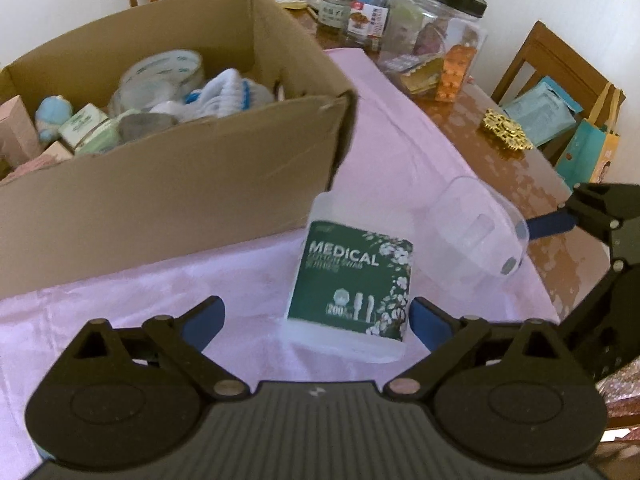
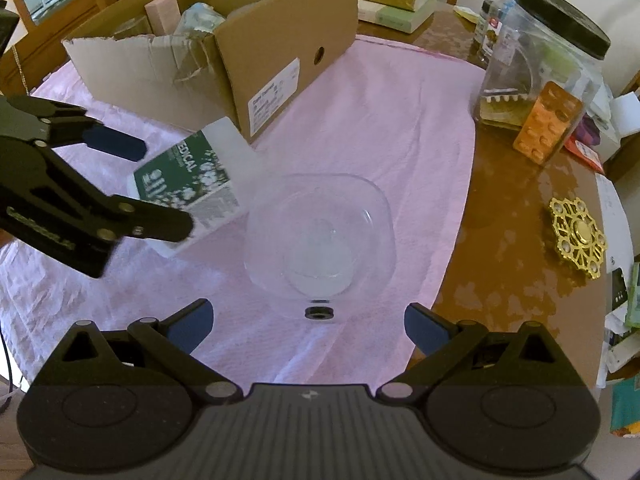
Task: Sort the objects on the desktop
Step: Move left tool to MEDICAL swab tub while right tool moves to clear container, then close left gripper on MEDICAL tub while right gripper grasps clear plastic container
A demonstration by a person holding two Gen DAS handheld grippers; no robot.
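A white box of medical cotton swabs with a green label [image 1: 352, 280] [image 2: 188, 184] lies on the pink cloth. My left gripper [image 1: 318, 322] [image 2: 160, 190] stands open around it. Its right pad [image 1: 428, 324] is close to the box and its left pad [image 1: 208, 320] is well clear. Just right of the box sits a clear plastic container [image 1: 476, 232] [image 2: 320, 236]. My right gripper [image 2: 308, 326] is open just short of it, with nothing between its pads. One of its blue fingers [image 1: 552, 226] shows beside the container's rim.
An open cardboard box [image 1: 160, 184] [image 2: 280, 40] holding several items stands behind the swabs. On the bare wooden table to the right are a black-lidded jar [image 2: 548, 60], an orange blister pack [image 2: 548, 124] and a gold ornament [image 2: 578, 236]. Wooden chairs [image 1: 556, 60] stand beyond.
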